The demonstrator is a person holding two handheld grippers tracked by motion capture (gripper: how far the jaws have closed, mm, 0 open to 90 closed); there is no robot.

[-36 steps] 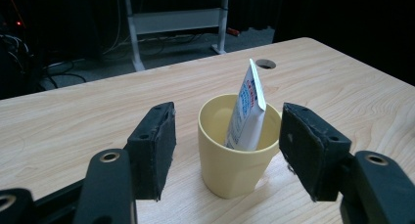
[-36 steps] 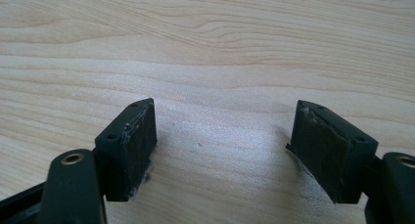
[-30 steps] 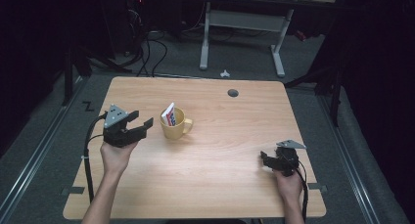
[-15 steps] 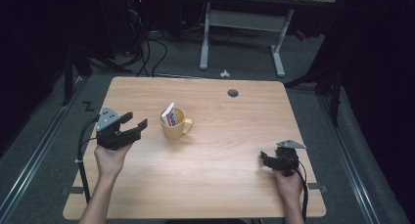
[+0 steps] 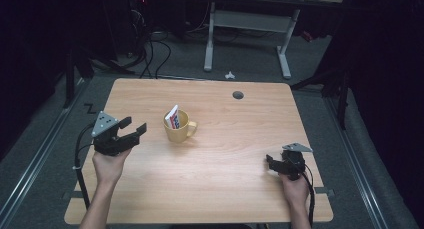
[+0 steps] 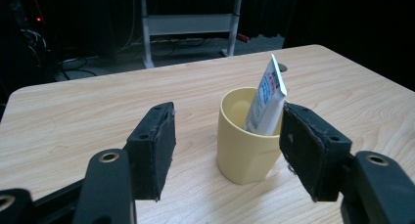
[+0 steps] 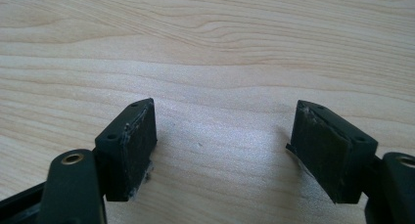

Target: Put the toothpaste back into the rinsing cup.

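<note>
At the left of the light wooden table, the person's left hand holds the black left gripper with its grey three-cornered plate on top. Its jaws are spread wide and grasp nothing, pointing toward the middle of the table. In the left gripper view the left gripper faces the yellow ceramic mug, which stands near its jaws but apart from them. The mug sits upright slightly left of the table's centre, handle to the right. A white toothpaste tube with red and blue print stands tilted inside it, leaning on the rim. Toward the far edge is a round dark cable hole. At the right, near the front edge, the right hand holds the black right gripper, jaws released and empty over bare wood.
</note>
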